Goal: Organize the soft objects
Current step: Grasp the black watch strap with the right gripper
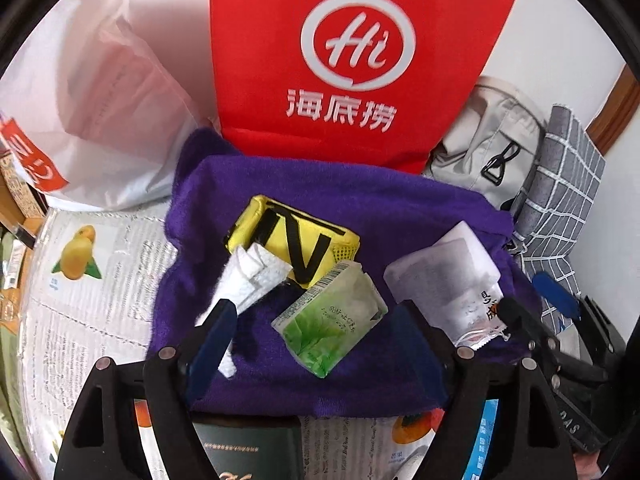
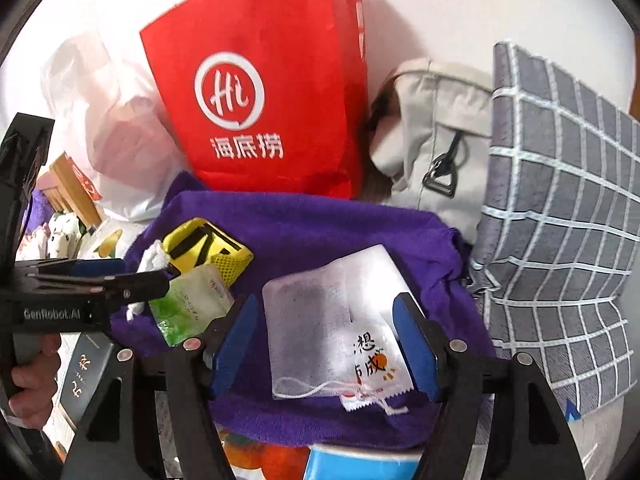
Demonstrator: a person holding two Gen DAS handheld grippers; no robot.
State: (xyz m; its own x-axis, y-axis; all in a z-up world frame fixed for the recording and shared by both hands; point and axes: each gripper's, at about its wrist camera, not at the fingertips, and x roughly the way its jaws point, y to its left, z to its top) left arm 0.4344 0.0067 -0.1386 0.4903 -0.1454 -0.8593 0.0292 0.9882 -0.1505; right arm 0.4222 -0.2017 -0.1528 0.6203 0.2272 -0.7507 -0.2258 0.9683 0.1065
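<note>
The white pouch (image 2: 336,320) lies light and limp on the purple towel (image 2: 304,224) between my right gripper's (image 2: 324,344) open jaws, so I'd pinch its middle; the left gripper's (image 1: 320,328) jaws are open and empty too.

Ahead of my fingers, the red bag (image 1: 352,56) reads "Hi" over "海底捞". My left gripper (image 2: 132,280), seen from the right, says "GenRobot.AI" on its side.

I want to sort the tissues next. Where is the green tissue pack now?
The green tissue pack lies on the purple towel, near its middle in the left wrist view, just below the yellow pouch and right of the white paper towel.
</note>
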